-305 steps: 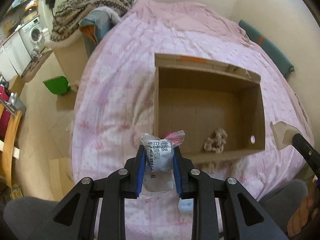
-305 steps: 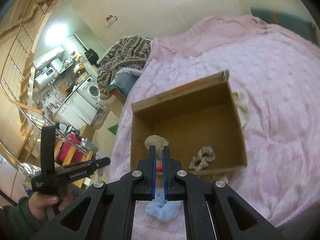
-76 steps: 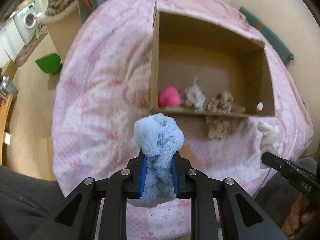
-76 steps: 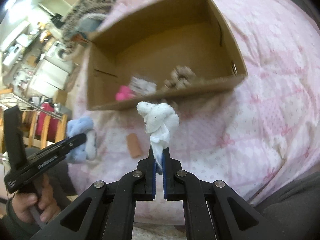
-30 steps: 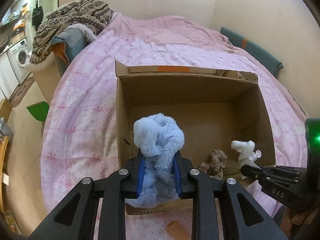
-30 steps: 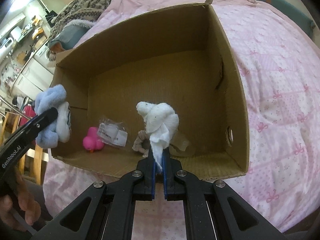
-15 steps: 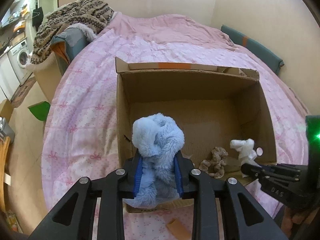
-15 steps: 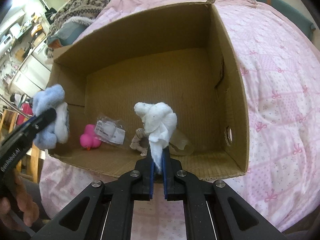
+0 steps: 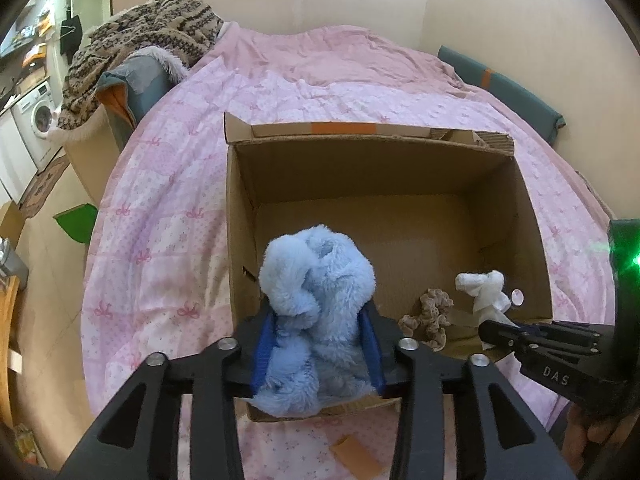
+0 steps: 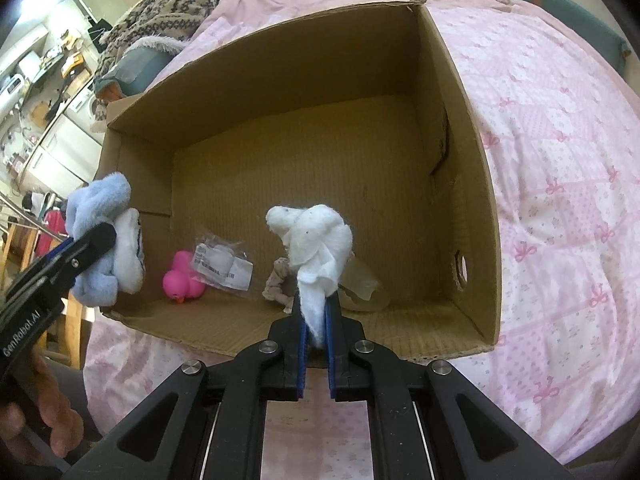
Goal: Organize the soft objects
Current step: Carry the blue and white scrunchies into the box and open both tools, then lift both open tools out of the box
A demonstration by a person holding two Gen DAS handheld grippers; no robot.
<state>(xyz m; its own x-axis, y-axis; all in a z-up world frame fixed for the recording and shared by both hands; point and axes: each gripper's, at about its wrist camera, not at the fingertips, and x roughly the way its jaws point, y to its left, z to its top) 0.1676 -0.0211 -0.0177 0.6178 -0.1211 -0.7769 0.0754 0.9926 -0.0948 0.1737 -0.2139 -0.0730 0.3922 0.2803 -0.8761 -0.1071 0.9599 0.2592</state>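
A fluffy blue plush (image 9: 316,300) hangs bunched over the near left corner of the open cardboard box (image 10: 476,184), and a crumpled white cloth (image 10: 316,248) hangs over its near wall. On the box floor lie a pink duck (image 10: 182,278), a clear labelled packet (image 10: 222,266) leaning on it, and a beige scrunchie (image 9: 430,316).

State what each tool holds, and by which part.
Left tool, jaws opening: blue fuzzy sock by its lower bunched half. Right tool: white cloth pinched by its bottom tail.

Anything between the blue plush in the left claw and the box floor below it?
Nothing visible blocks it. The blue plush sits in the opening left claw above the cardboard box; the pink duck lies beside that spot, not clearly under it.
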